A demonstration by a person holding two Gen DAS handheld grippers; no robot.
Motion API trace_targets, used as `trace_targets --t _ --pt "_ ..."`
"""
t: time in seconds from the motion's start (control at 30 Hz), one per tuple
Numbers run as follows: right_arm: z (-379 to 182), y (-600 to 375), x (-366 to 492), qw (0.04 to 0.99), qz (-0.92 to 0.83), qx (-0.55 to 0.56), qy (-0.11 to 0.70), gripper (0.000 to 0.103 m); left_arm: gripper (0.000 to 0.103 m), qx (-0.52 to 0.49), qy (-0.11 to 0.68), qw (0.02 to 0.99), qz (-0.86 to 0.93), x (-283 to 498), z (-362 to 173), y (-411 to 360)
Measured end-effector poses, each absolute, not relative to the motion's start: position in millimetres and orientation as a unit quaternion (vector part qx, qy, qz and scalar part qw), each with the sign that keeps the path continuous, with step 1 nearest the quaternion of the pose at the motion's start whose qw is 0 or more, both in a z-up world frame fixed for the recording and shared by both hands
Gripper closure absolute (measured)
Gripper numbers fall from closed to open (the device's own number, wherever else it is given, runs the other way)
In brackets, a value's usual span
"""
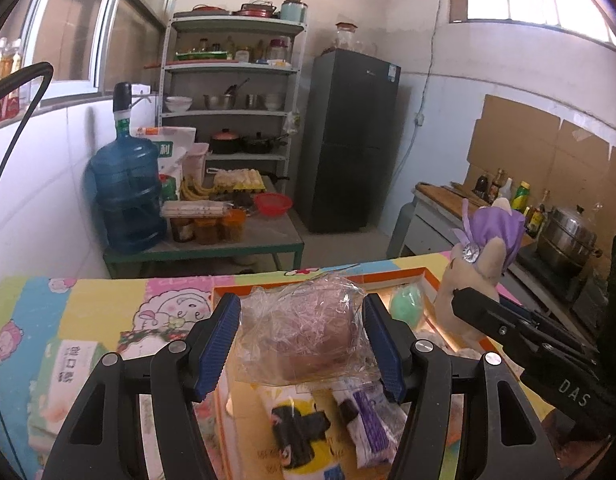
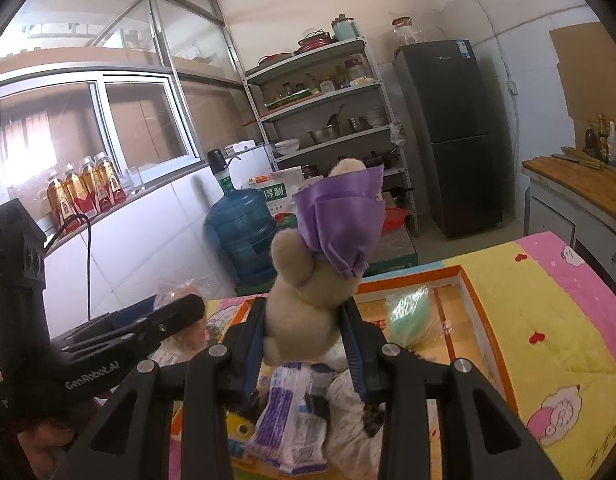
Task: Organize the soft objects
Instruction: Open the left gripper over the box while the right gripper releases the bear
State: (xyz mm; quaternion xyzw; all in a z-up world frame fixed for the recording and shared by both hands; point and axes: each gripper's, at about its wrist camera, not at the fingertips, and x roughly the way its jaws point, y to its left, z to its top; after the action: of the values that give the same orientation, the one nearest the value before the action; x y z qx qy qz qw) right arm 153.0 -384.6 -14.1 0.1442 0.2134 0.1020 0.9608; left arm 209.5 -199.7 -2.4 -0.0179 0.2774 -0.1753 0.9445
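My left gripper (image 1: 302,346) is shut on a clear plastic bag of brown bread (image 1: 308,332) and holds it above the orange-rimmed box (image 1: 391,277). My right gripper (image 2: 306,344) is shut on a beige plush toy with a purple cloth (image 2: 311,276) and holds it above the same box (image 2: 477,300). The plush (image 1: 481,264) and the right gripper's body show at the right of the left wrist view. A green soft ball in plastic (image 2: 409,314) lies in the box. Purple-and-white packets (image 2: 286,416) lie in the box below the grippers.
The box sits on a table with a cartoon-print cloth (image 2: 547,320). Behind stand a blue water jug (image 1: 126,192), a low table with jars (image 1: 212,230), a metal shelf rack (image 1: 232,92) and a dark fridge (image 1: 349,136). A counter with a steel pot (image 1: 567,242) is at right.
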Motion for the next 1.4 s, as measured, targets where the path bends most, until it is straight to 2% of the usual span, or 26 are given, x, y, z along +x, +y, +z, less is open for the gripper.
trace_targets --t 0.7,1.1,1.33,1.4 --pt "-54 -385 198 0.942 0.093 0.143 0.290 0.067 0.038 -0.035 0.372 0.913 -0.161 275 -61 -222" --pt "-69 -388 209 0.933 0.082 0.147 0.319 0.065 0.038 -0.058 0.394 0.900 -0.175 285 -70 -217" --pt "-68 -389 206 0.934 0.082 0.152 0.313 0.064 0.034 -0.067 0.390 0.901 -0.177 283 -69 -215" --pt "-67 -390 206 0.935 0.081 0.153 0.311 0.059 0.031 -0.068 0.386 0.903 -0.174 280 -67 -214"
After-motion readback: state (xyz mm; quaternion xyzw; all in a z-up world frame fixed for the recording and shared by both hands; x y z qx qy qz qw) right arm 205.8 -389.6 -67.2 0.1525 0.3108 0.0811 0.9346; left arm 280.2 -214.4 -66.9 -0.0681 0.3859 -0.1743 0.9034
